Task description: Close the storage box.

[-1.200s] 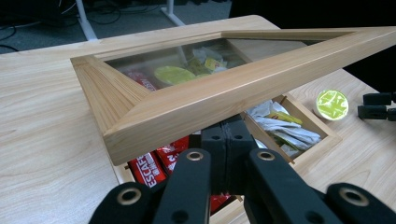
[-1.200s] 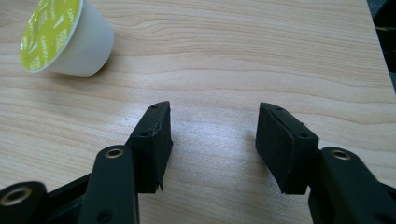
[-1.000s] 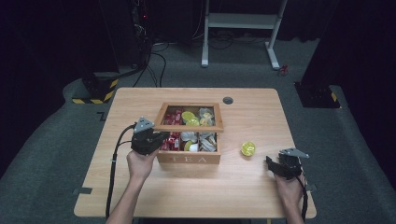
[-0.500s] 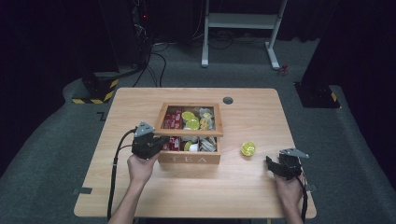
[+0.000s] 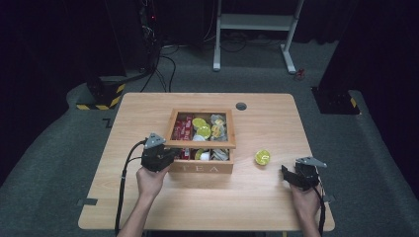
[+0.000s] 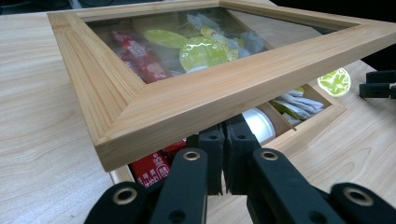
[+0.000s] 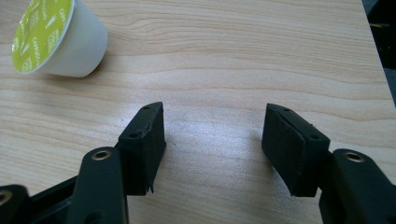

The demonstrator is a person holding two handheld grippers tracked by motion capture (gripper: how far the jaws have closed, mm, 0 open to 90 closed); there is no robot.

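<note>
The left hand-held gripper (image 6: 224,161), pressed together under the lid (image 6: 187,100) at frame centre, is lifting it, while the right hand-held gripper (image 7: 212,149), spread, must next reach the capsule (image 7: 56,39).

Laboratory or recording studio: dark curtained surround, grey carpet (image 5: 59,163), equipment rack with cables (image 5: 148,44), hazard-striped base (image 5: 106,96), lone wooden bench (image 5: 276,123).

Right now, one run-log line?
left gripper: shut, under lifted tea box lid | right gripper: open, empty | capsule: on table
</note>
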